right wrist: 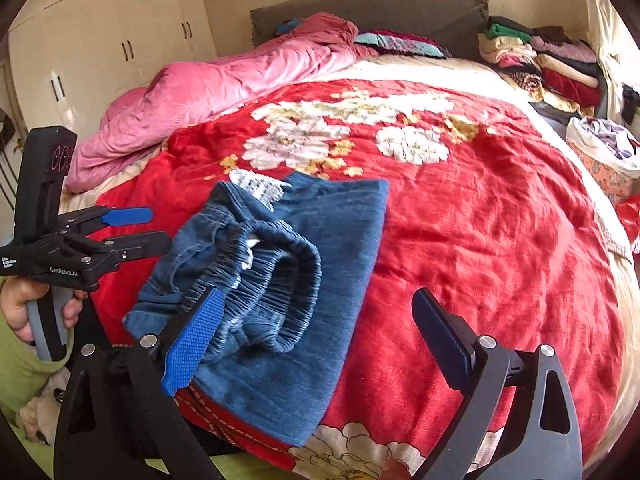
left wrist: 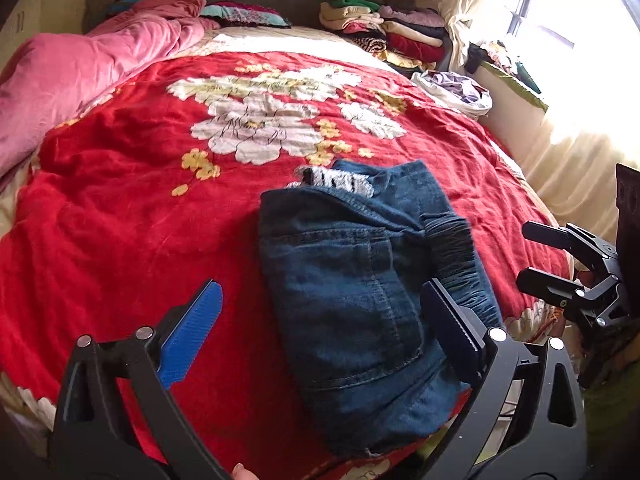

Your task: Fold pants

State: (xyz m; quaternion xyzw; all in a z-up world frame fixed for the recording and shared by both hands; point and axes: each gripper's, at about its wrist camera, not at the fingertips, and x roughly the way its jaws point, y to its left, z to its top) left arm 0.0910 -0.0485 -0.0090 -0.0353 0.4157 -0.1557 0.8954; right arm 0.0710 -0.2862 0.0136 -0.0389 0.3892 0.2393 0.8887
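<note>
Nearly finished: pants (left wrist: 360, 280) folded into 1 compact bundle on the red blanket (left wrist: 140, 240), left gripper (left wrist: 320, 344) and right gripper (right wrist: 316, 352) both spread wide, clasping nothing.

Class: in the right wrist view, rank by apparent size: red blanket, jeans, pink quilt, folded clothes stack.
1. Red blanket
2. Jeans, enlarged by nearness
3. Pink quilt, close to the jeans, so unsure
4. Folded clothes stack

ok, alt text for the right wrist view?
Folded blue jeans, elastic waistband on top, lie on a red floral blanket between the open right gripper fingers. The left gripper, hand-held and open, hovers at left; pink duvet behind.
</note>
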